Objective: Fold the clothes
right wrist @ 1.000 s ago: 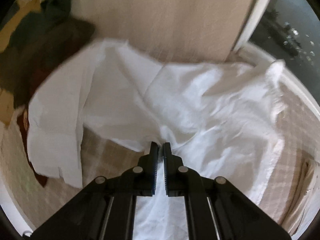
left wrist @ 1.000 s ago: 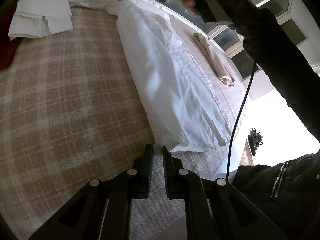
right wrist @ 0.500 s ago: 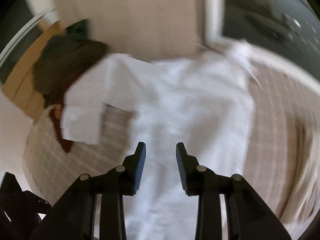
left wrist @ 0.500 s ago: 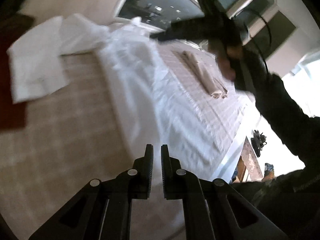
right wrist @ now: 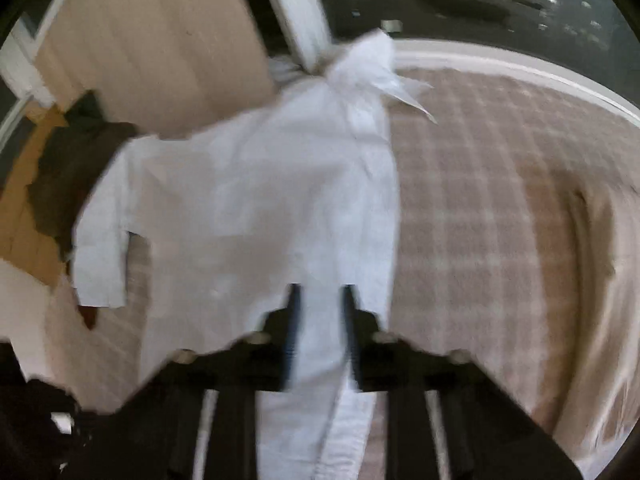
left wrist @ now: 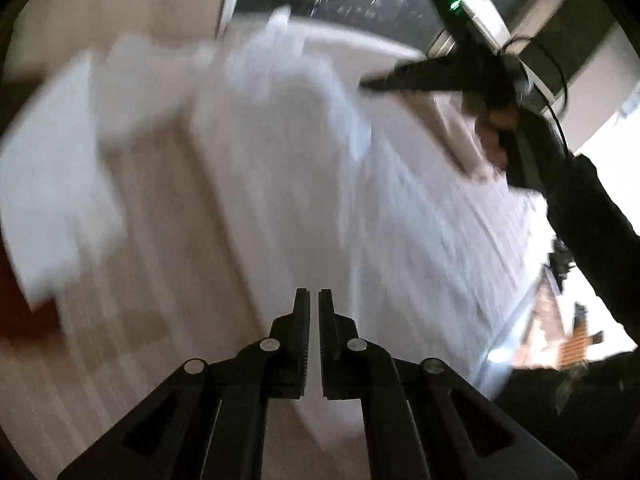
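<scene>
Two grippers are hovering over a white shirt [right wrist: 256,200] that is lying spread on a plaid bedspread [right wrist: 500,220]. Nearest in its own view, the left gripper [left wrist: 314,300] is pointing down at the shirt's near edge. Its jaws have just been closing and are now standing all but together, with only a thin slit and nothing between them.

The right gripper [right wrist: 320,292] is pointing down over the shirt's lower part. Its jaws have just been closing too, yet in its own blurred view they are showing a clear gap. White cloth is showing through that gap, but the pads are not pressing on it, so the tool is gripping nothing. A bare hand [left wrist: 496,128] coming out of a dark sleeve [left wrist: 592,232] is holding this tool above the shirt's right side.

The shirt's body is running away from the right gripper in a long, fairly flat panel. One cuffed sleeve [right wrist: 100,264] is hanging out to the shirt's left and lying on the plaid. Farther along, the collar end [right wrist: 368,64] is bunching up at the shirt's far tip, against the bed's far edge.

Left of the shirt, a dark garment [right wrist: 68,172] is lying touching its shoulder. Beyond the shirt's far end, a pale wooden panel [right wrist: 152,40] is standing, with a dark window [right wrist: 480,0] to its right. Both views are smearing with motion.
</scene>
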Demonstrator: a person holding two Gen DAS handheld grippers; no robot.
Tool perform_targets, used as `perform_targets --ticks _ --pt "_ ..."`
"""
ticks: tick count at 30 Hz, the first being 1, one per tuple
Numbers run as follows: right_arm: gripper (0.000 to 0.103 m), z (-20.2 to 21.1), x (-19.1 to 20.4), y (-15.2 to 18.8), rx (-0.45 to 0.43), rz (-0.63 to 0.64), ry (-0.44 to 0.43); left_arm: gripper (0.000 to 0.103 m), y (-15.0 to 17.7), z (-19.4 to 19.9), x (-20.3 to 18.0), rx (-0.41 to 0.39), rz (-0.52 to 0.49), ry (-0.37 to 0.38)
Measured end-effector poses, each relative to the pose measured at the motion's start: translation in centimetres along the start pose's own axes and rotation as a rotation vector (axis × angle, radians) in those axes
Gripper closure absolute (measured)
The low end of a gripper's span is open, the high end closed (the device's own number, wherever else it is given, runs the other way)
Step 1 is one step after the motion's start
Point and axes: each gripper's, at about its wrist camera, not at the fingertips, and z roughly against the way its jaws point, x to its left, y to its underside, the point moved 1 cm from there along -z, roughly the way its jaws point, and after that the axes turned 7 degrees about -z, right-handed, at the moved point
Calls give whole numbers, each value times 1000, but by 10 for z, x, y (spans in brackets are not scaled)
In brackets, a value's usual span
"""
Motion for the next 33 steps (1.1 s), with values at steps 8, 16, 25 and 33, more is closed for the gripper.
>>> perform_targets --ticks 8,16,25,33 --pt "103 -68 5 -8 111 139 1 98 -88 -92 54 63 8 -201" --pt "101 -43 -48 -89 3 28 -79 101 -71 -102 86 100 44 -210" --pt "102 -105 -50 -157 -57 49 153 101 -75 -102 104 74 74 -141" --pt "100 -101 21 -112 7 258 -38 101 -72 -97 100 61 73 -142"
